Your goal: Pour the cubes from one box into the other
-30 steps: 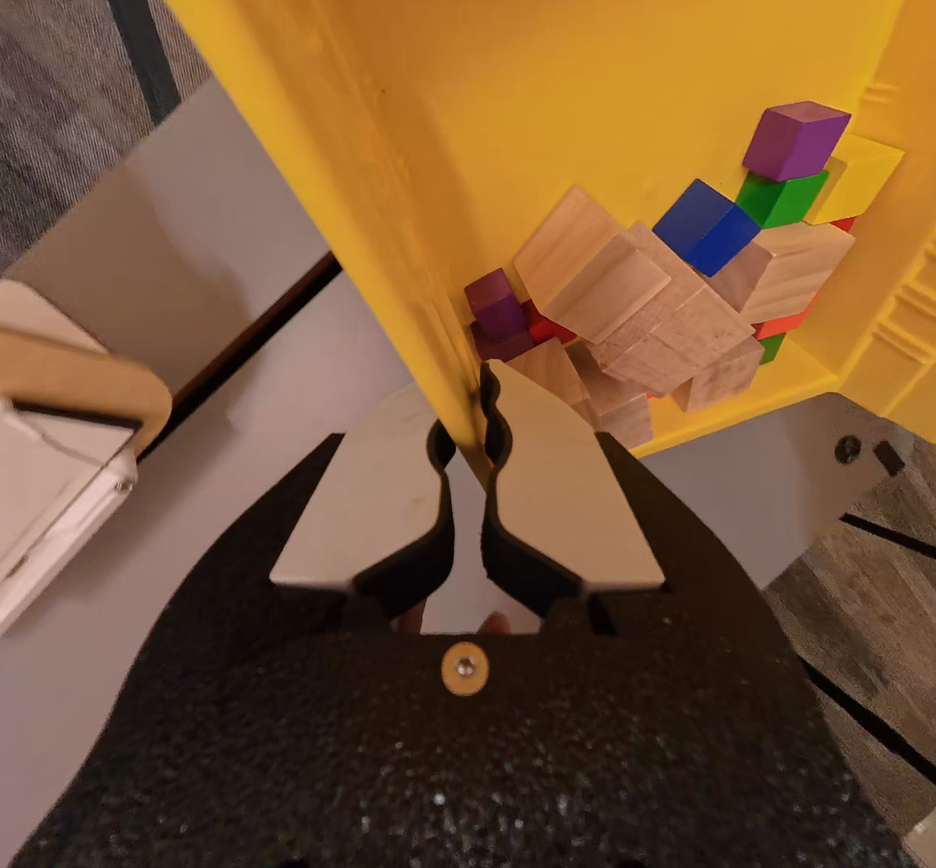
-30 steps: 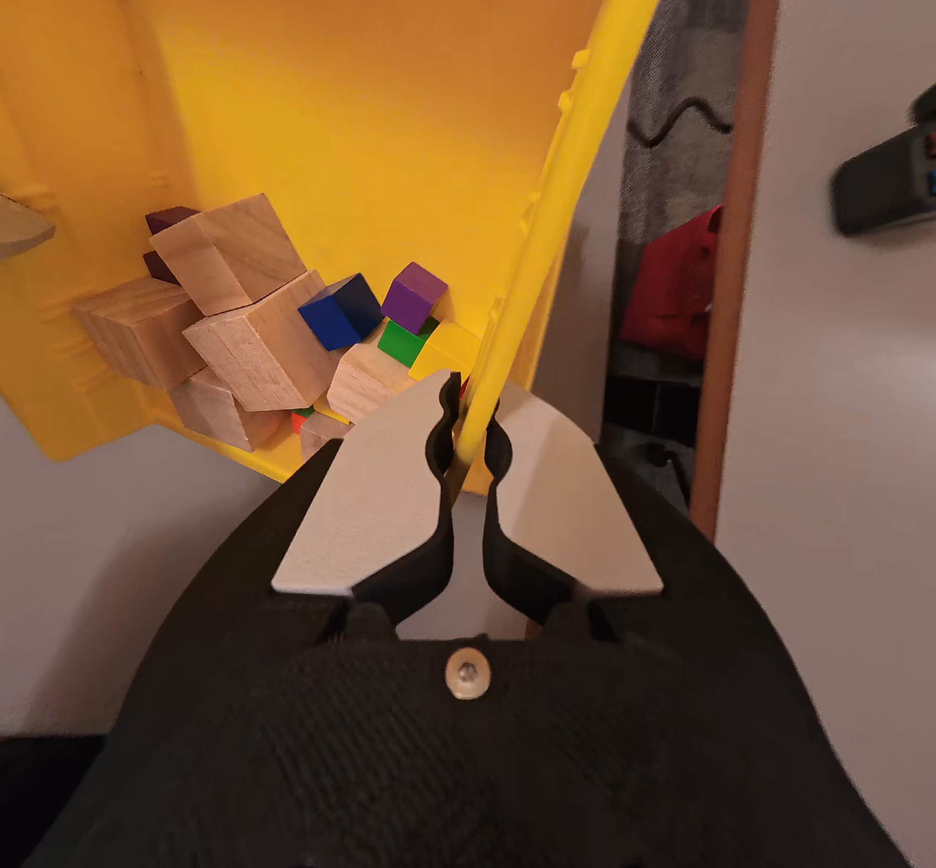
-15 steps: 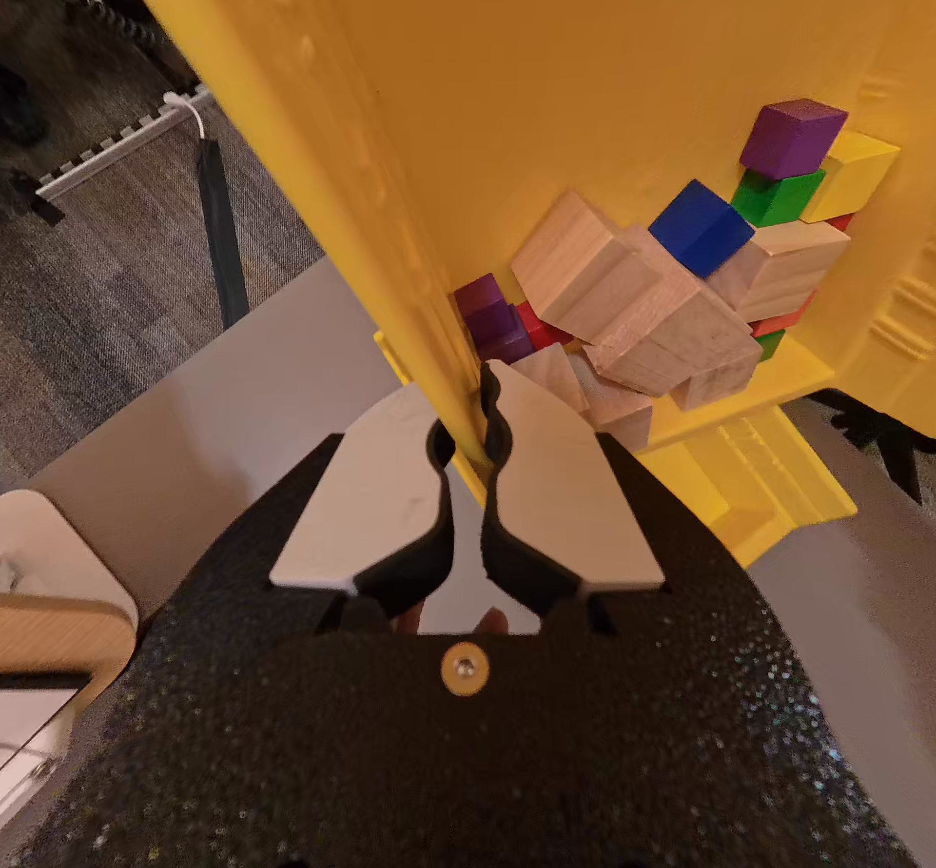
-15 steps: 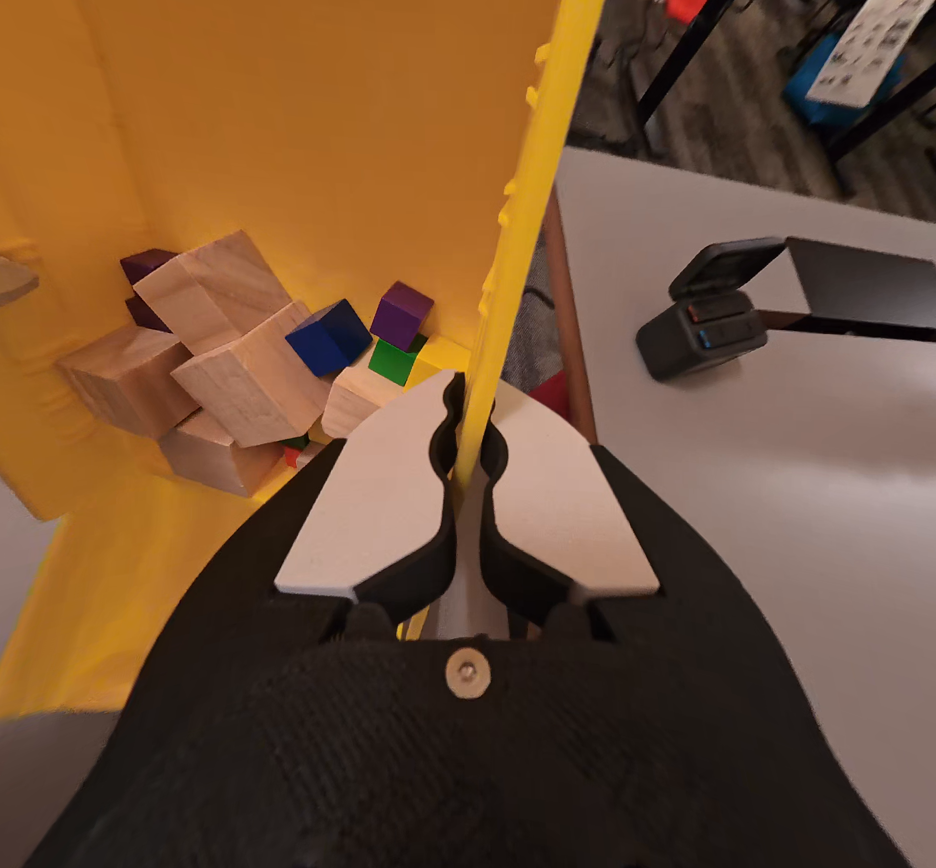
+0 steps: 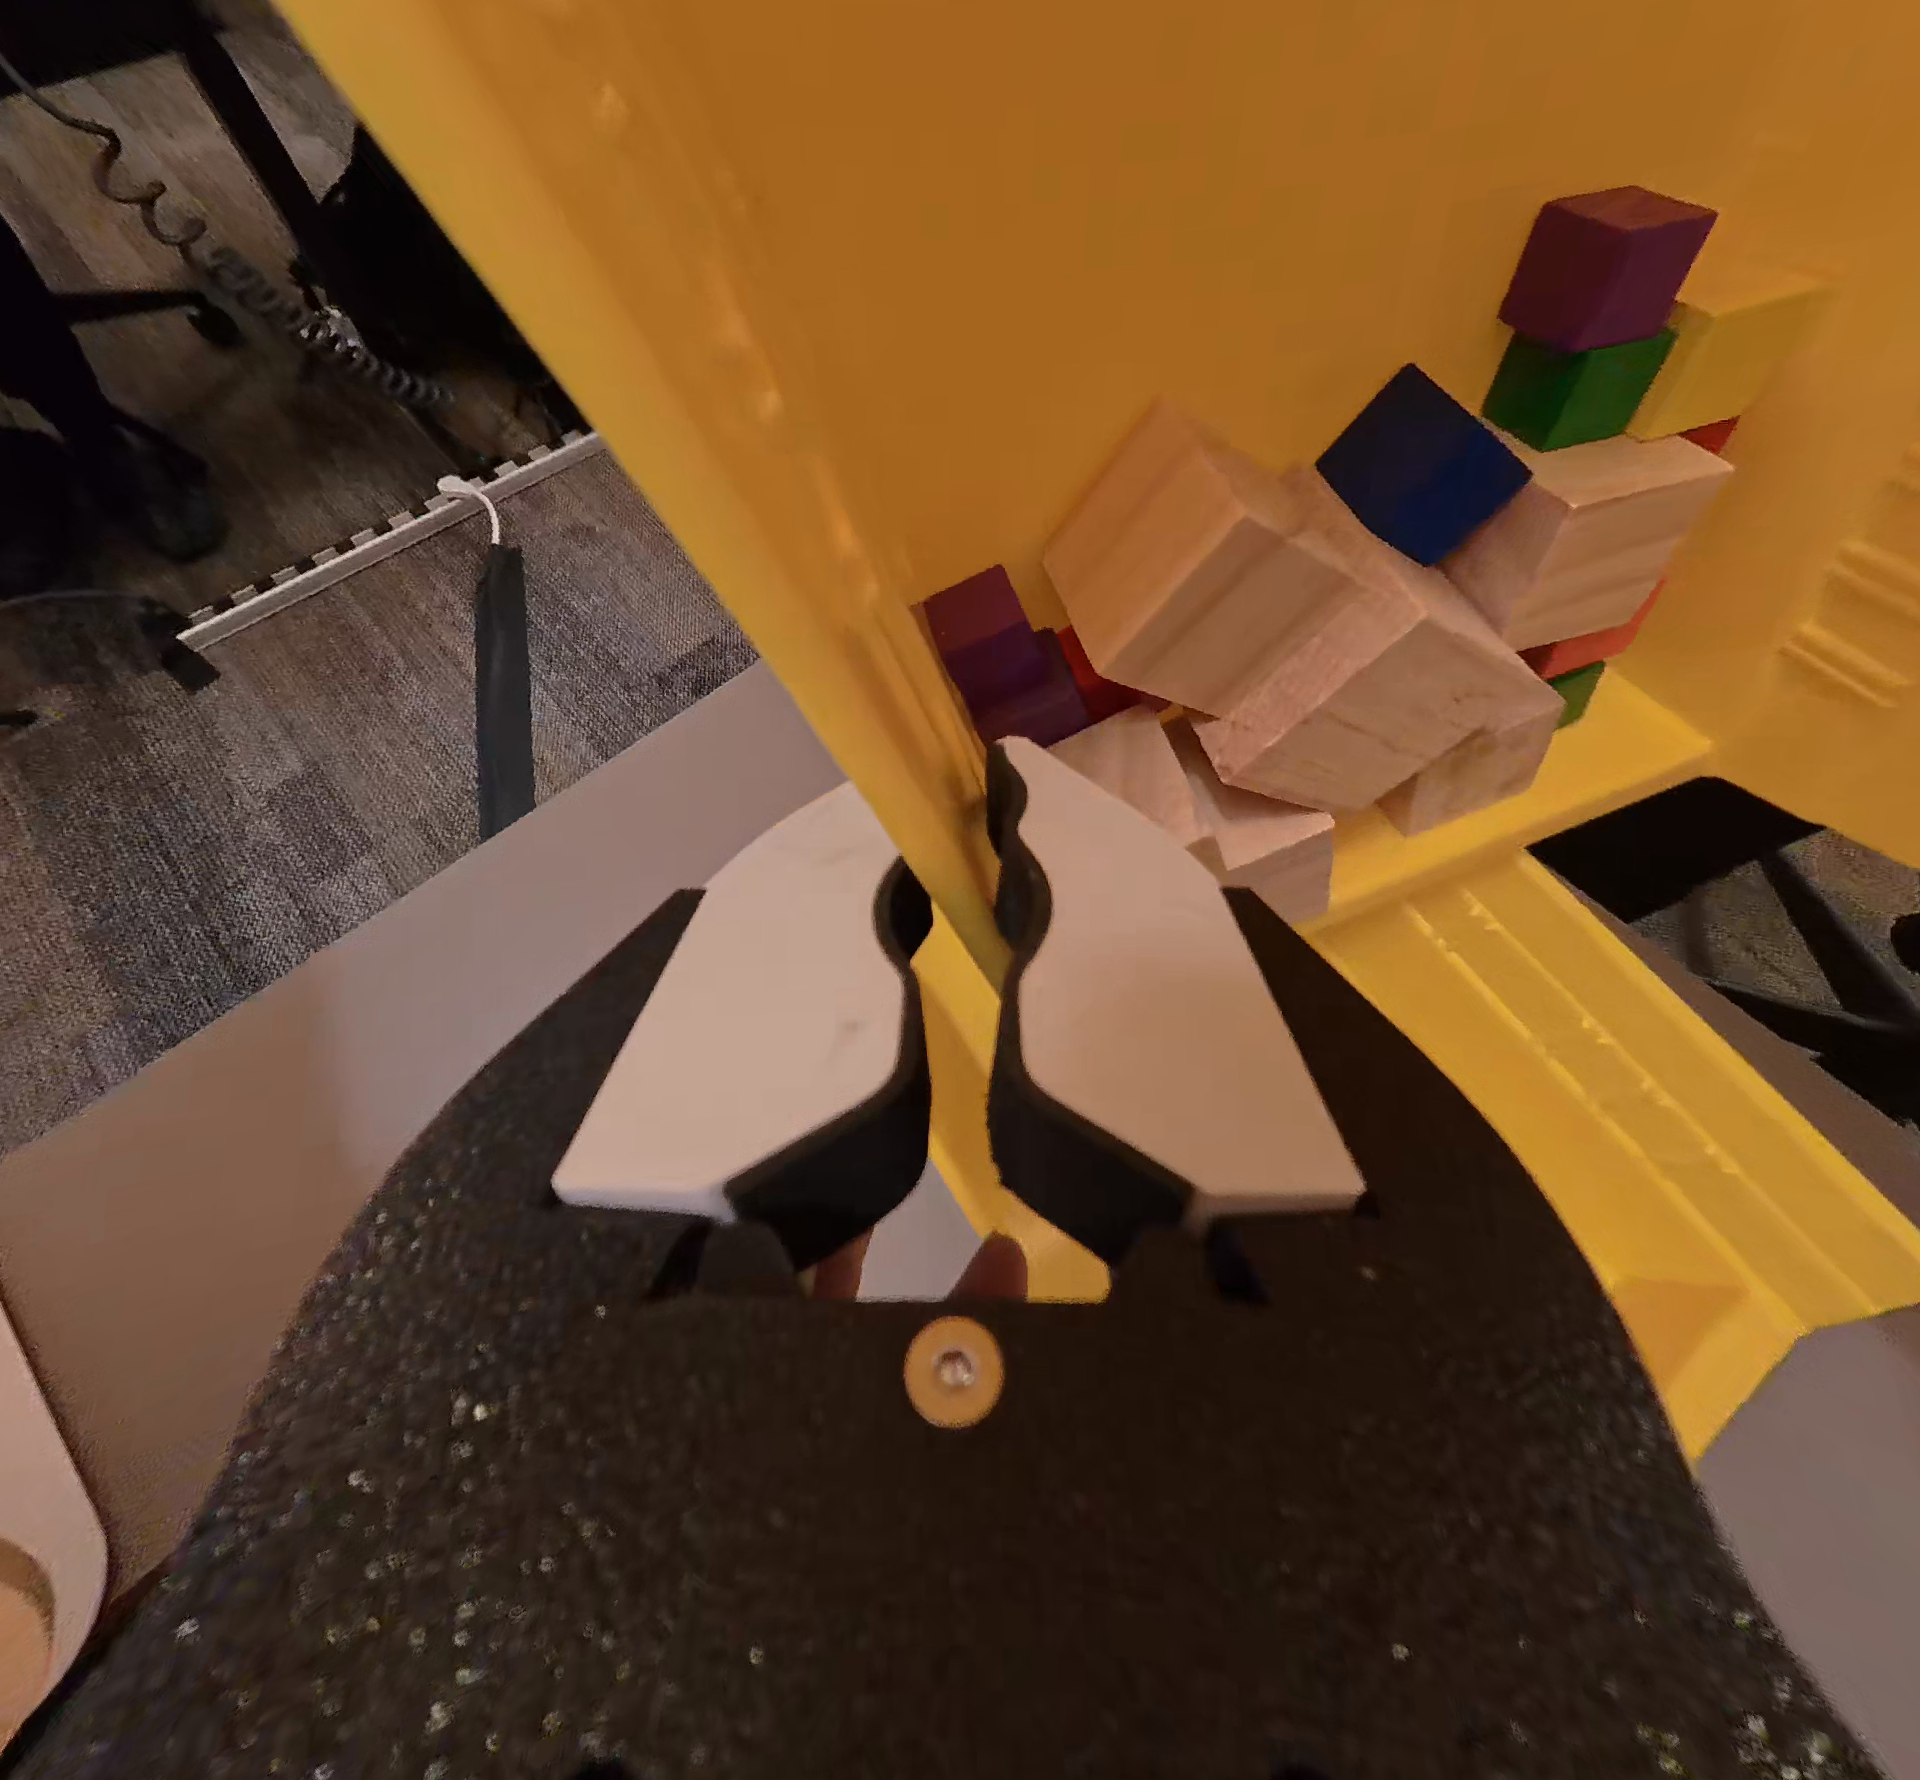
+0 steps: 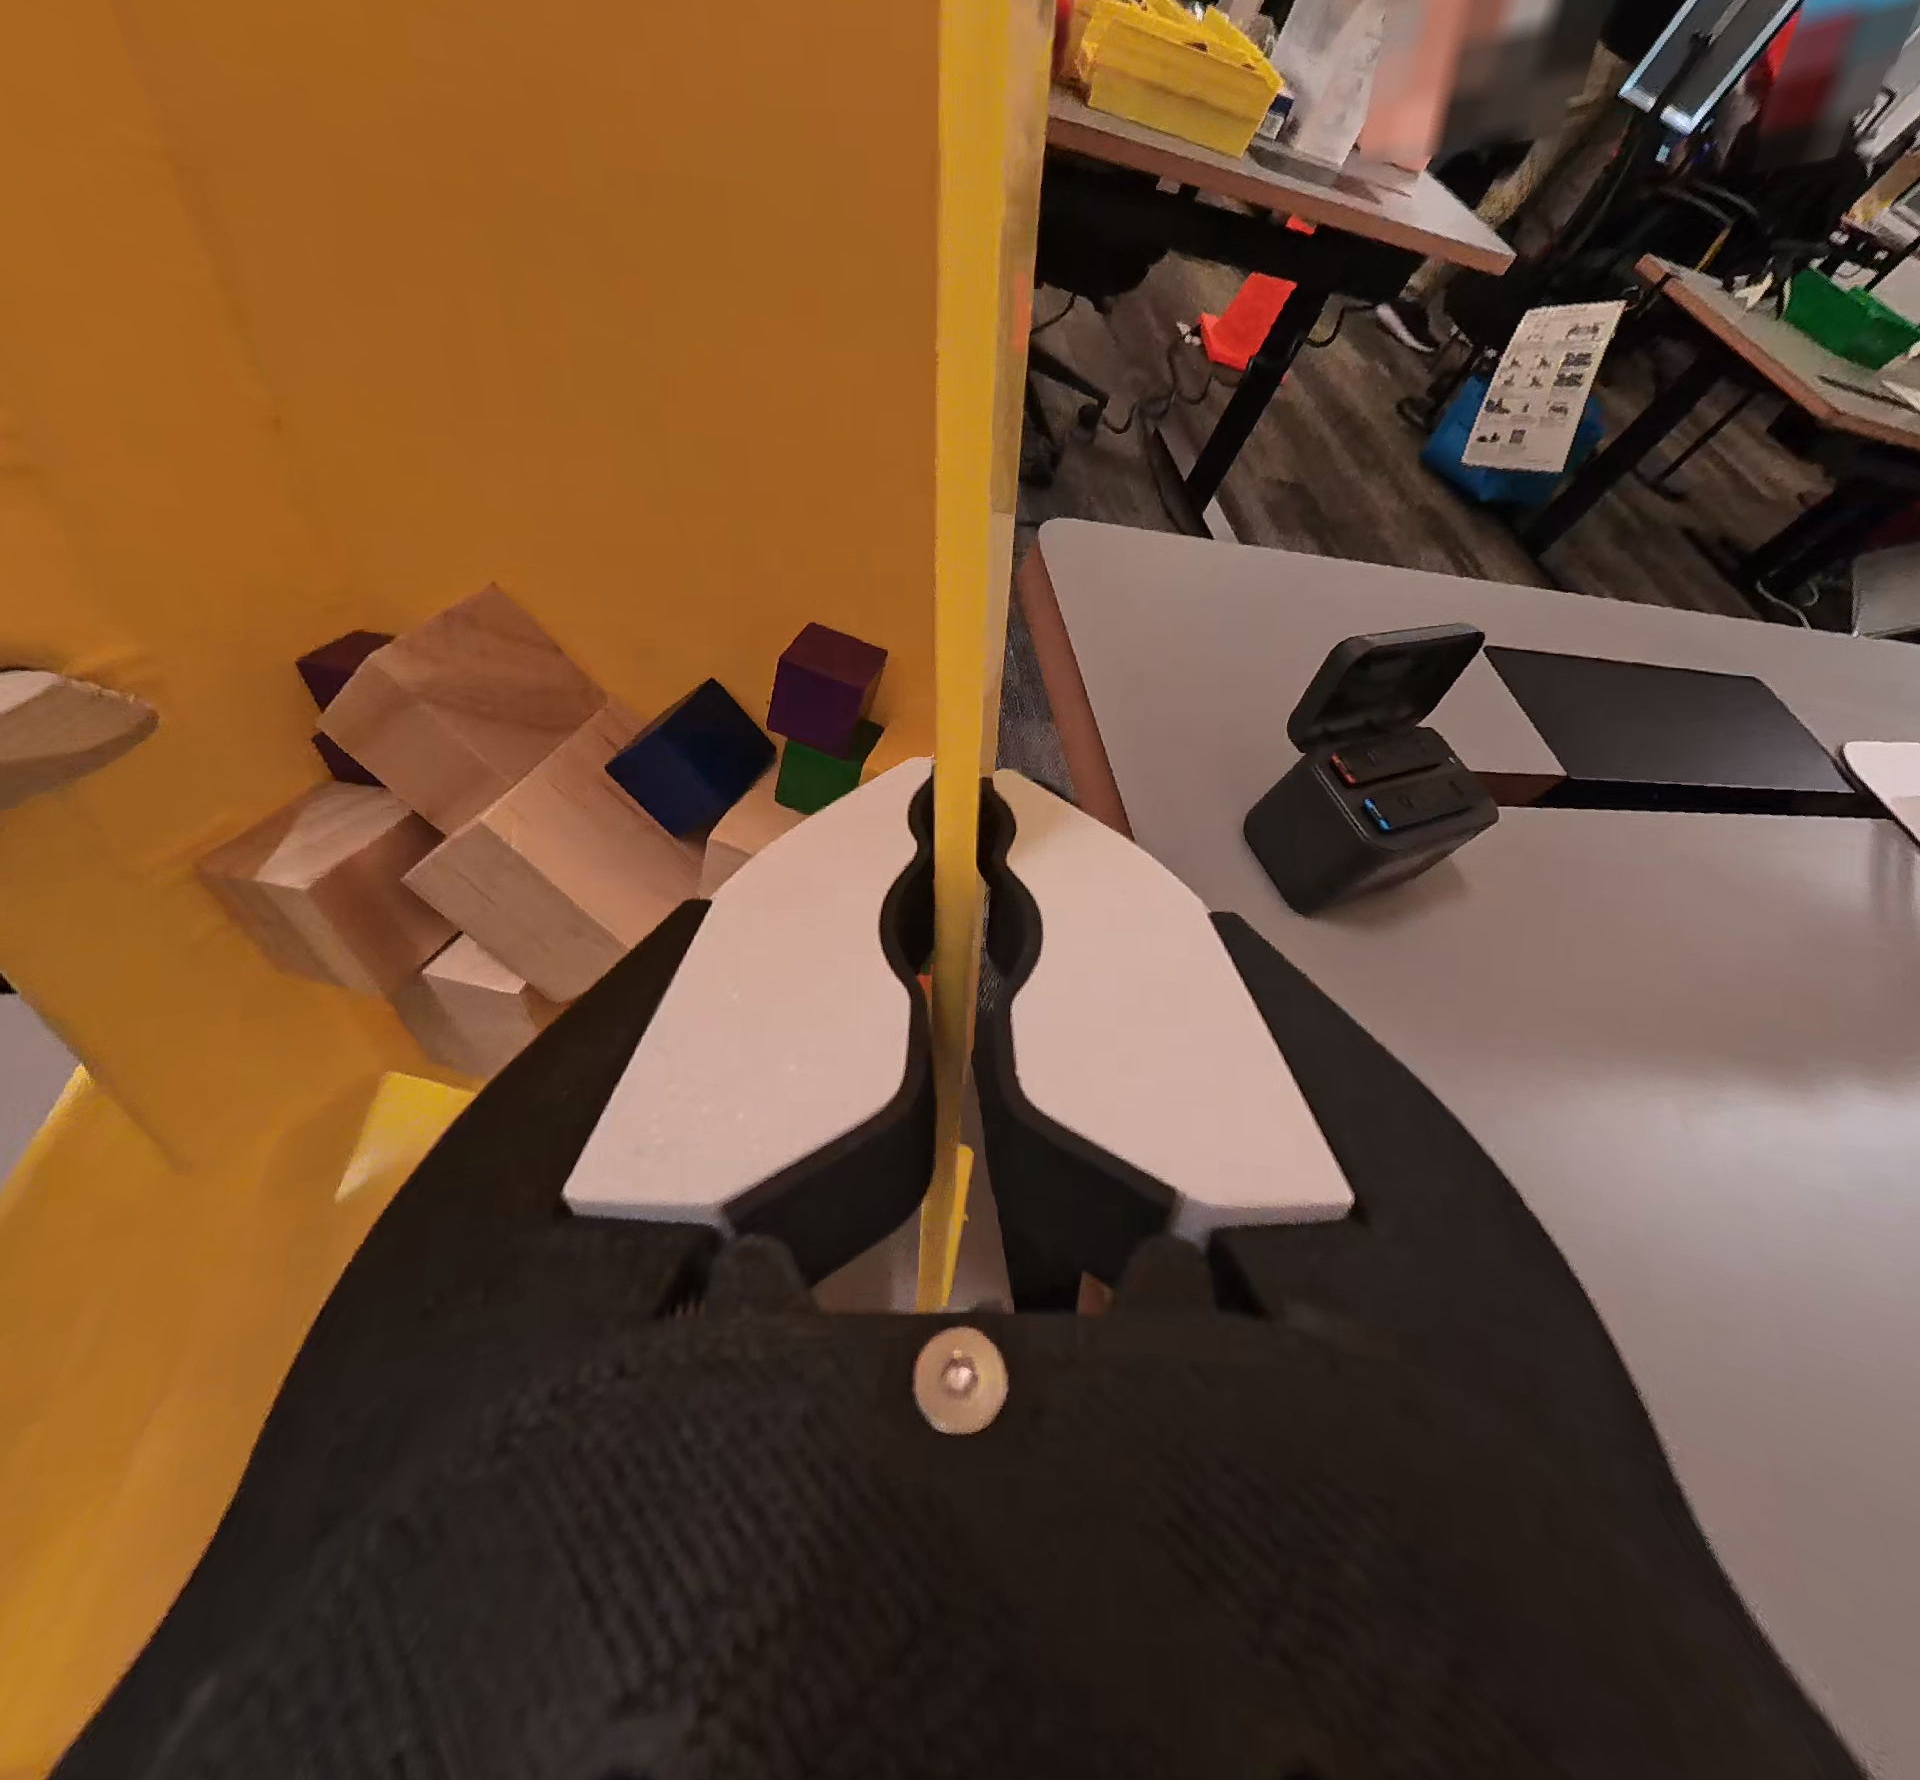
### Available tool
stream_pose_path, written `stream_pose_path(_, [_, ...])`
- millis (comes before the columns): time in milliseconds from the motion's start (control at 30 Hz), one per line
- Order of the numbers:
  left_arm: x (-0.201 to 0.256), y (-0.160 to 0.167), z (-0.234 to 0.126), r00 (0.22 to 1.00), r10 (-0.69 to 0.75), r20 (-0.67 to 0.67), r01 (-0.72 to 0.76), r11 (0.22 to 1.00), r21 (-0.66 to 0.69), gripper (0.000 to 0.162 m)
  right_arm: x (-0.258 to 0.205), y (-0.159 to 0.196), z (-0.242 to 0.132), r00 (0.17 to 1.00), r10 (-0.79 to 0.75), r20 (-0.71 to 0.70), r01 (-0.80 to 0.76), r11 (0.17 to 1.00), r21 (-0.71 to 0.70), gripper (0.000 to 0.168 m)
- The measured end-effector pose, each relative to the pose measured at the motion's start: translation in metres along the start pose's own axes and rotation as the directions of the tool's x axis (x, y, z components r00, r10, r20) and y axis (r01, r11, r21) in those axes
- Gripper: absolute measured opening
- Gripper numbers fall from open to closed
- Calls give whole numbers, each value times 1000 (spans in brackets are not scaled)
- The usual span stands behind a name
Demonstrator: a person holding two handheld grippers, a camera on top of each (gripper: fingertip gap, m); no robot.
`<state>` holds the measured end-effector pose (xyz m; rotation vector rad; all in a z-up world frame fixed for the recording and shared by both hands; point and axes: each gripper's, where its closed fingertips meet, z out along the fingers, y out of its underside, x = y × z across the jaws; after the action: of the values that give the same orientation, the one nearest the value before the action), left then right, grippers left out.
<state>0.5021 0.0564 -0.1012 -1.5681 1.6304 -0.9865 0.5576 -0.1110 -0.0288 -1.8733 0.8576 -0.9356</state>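
Note:
I hold a yellow box (image 5: 1039, 172) tipped steeply between both grippers. My left gripper (image 5: 971, 816) is shut on its left wall. My right gripper (image 6: 961, 826) is shut on its right wall (image 6: 971, 380). Several wooden cubes (image 5: 1299, 650) and small coloured cubes, among them a blue one (image 5: 1418, 468) and a purple one (image 5: 1595, 276), are piled at the box's low end; they also show in the right wrist view (image 6: 520, 826). A second yellow box (image 5: 1507, 1107) lies just below that low end, its rim under the pile; it also shows in the right wrist view (image 6: 156, 1315).
A grey table (image 6: 1558, 1107) carries a small black case with an open lid (image 6: 1371, 795) and a flat black slab (image 6: 1662, 722) at the right. Floor, cables and table legs (image 5: 260, 483) lie beyond the table's edge. Other desks stand farther off (image 6: 1299, 172).
Both grippers have swung round with the held box, so the second yellow box now sits right under its low end. The cube pile has barely shifted inside.

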Motion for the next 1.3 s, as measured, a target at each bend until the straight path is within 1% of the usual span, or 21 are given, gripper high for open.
stream_pose_path(67, [1,2,1,1000,-28,-6,28,1000,14,6,-1,-1,0,1000,-7,-2,7,1000,18,4])
stream_pose_path(300, [1,4,1,999,-42,-3,42,997,70,6,-1,-6,0,1000,-7,-1,7,996,87,5])
stream_pose_path(467, [3,4,0,1000,-25,16,23,992,124,7,-1,-5,-3,1000,-11,-8,13,985,172,5])
stream_pose_path(633, [5,5,-1,1000,0,30,-4,988,154,7,1,0,-4,999,39,2,-39,974,223,5])
stream_pose_path(800, [5,4,-1,998,22,57,-33,981,192,7,2,2,-6,998,55,-12,-50,954,295,5])
stream_pose_path(1000, [8,3,-5,995,57,76,-74,967,243,7,3,7,-11,997,80,3,-76,929,361,5])
stream_pose_path(1133, [8,4,-7,994,64,84,-85,961,262,7,2,6,-11,997,81,6,-77,922,379,5])
stream_pose_path(1300, [4,11,-7,993,53,102,-77,966,246,7,-4,9,-9,996,87,24,-89,922,378,5])
